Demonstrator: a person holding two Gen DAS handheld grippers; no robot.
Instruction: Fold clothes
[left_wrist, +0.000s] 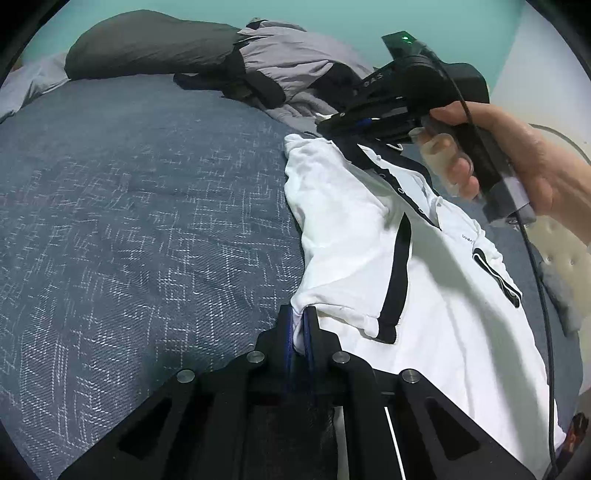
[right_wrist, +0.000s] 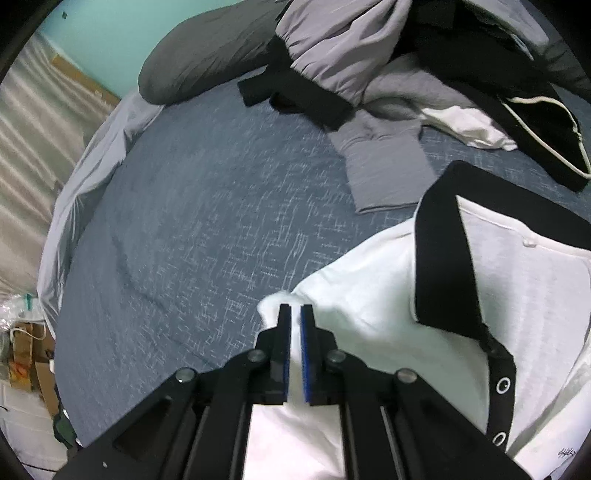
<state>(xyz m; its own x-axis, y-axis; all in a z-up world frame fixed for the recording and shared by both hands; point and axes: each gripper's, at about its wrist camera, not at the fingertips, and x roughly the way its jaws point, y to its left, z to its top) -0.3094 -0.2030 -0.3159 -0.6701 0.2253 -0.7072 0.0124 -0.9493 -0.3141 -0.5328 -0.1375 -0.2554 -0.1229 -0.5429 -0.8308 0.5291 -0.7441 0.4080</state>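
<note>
A white polo shirt (left_wrist: 354, 229) with black trim lies on a bed (left_wrist: 140, 206) covered by a blue-grey spread. In the left wrist view its long axis runs from the left gripper (left_wrist: 300, 325) at the near edge up and away toward the right gripper (left_wrist: 328, 123), with the body of the shirt spreading out to the right of the left fingers (left_wrist: 313, 321).

The left fingers are pressed together on a fold of white cloth at the shirt's near corner, close to a black-edged sleeve hem just right of them. The right gripper (right_wrist: 295, 317), held by a hand (left_wrist: 517, 162), has its fingers (right_wrist: 307, 332) pinching the white fabric at the shoulder corner; cloth fills the narrow gap between the blue pads. The black collar (right_wrist: 443, 258) and the button placket lie to the right of these fingers, the collar pointing away from them.

Beyond both sets of fingers, well apart from the shirt, sits a heap of grey and black clothes (right_wrist: 369, 66), with a dark pillow (left_wrist: 147, 48) to its left.
</note>
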